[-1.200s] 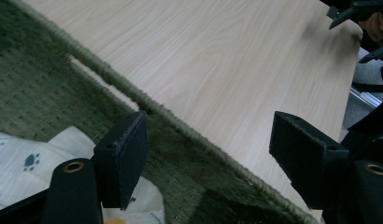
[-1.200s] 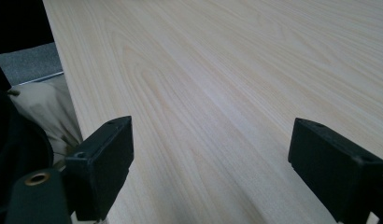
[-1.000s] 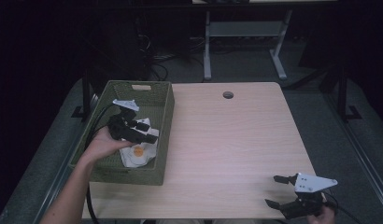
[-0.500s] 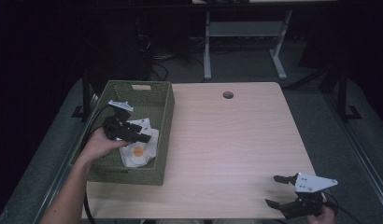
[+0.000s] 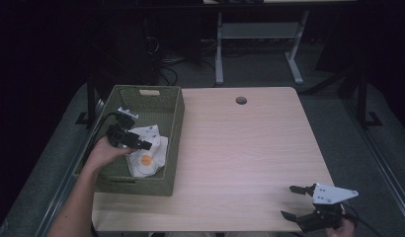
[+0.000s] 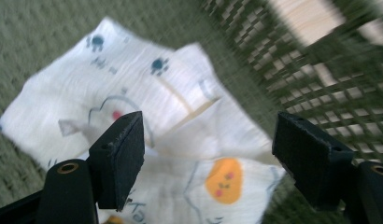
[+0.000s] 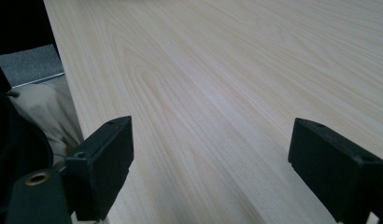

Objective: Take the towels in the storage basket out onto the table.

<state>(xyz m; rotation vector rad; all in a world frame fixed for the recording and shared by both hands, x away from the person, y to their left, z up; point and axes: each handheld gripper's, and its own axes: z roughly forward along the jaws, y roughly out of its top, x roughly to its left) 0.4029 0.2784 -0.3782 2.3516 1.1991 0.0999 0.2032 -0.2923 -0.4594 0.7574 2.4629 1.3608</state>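
Light wood table point(image 5: 250, 148), dark room beyond. Left tongs point(image 5: 141, 144) apart, just widened, over white cloth point(image 5: 150, 157) in green basket point(image 5: 175, 123). Right tongs point(image 5: 292, 202) apart, empty.

The white cloth point(image 6: 147, 135) looks motion-blurred, its lower edge cut off by the frame.

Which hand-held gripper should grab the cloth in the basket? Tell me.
Left. The left hand-held gripper hangs open inside the basket, right over the cloth. The right hand-held gripper sits at the table's far near corner.
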